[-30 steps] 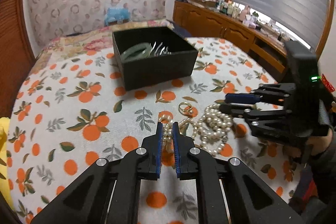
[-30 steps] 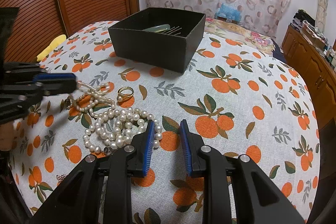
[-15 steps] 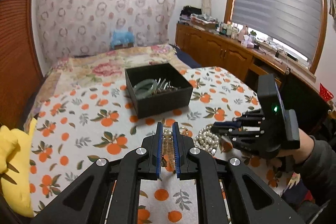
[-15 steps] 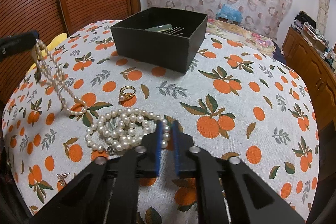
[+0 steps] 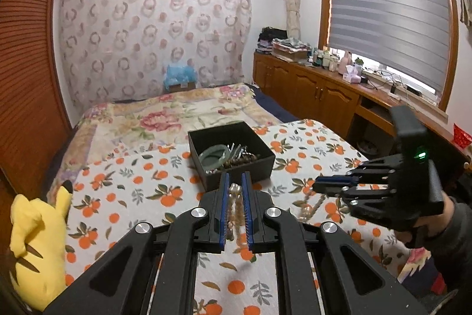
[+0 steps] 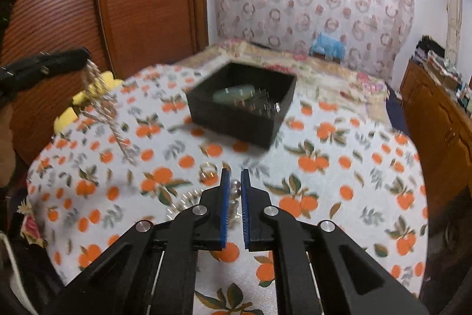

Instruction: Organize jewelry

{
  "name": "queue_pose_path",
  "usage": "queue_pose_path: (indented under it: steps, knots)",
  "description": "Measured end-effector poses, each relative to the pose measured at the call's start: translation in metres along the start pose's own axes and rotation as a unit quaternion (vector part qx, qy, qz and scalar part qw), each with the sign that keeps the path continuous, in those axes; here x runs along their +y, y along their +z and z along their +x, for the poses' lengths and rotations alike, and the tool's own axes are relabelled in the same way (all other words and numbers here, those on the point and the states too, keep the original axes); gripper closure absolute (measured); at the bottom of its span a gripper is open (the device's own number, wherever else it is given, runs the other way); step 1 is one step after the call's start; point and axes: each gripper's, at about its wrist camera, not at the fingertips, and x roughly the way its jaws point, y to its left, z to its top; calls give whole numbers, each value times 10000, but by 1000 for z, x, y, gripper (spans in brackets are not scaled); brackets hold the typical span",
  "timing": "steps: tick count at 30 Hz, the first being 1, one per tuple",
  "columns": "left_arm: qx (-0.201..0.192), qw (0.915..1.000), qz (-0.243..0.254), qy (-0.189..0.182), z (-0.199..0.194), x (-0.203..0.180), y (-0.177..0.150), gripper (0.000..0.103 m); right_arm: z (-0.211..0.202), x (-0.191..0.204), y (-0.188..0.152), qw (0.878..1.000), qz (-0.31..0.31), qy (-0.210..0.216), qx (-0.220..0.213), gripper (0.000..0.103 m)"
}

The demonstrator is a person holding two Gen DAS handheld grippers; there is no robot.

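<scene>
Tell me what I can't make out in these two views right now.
- Pearls, right view: only a few beads show between the right claw; the rest hides under it.
- Ring, right view: motion-blurred.
- Box contents, left view: too small beyond the bangle.
- Strand in left claw: its hanging end blurs.

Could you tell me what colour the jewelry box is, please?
Black jewelry box, clearest in the left wrist view.

Box (image 5: 231, 157) on the cloth (image 5: 141, 191), bangle (image 5: 214, 155) inside; ring (image 6: 208, 169) on cloth nearer than box; plush toy (image 5: 35, 241) at left edge; cabinets (image 5: 318, 96) right of bed (image 5: 165, 114).
</scene>
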Motion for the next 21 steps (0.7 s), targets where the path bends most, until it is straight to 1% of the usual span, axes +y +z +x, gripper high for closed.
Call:
queue_pose_path:
  steps: [5,11,14,16,18,19,21]
  knots:
    - [-59,10000,35,66,-2,0,8,103,-24,6,21,9995,-132,-5,-277,95]
    - [50,9999,-14,112,7,8,4,103,-39,4,33,9988,-157,-55,-458,95]
    - [368,9992,-31,162,23,16,-10,103,-44,2,35,9985,-157,-78,-513,95]
    - [703,9971,7,302,42,23,-25,99,-45,2,35,9985,-155,-91,-522,95]
    - [1069,9937,-3,347,61,31,-41,78,-45,2,35,9984,-170,-114,-518,95]
    - [1219,9921,-13,313,69,35,-49,74,-45,2,34,9985,-170,-114,-514,95]
    - [1530,9878,-28,291,85,42,-64,74,-44,2,34,9985,-162,-122,-517,95]
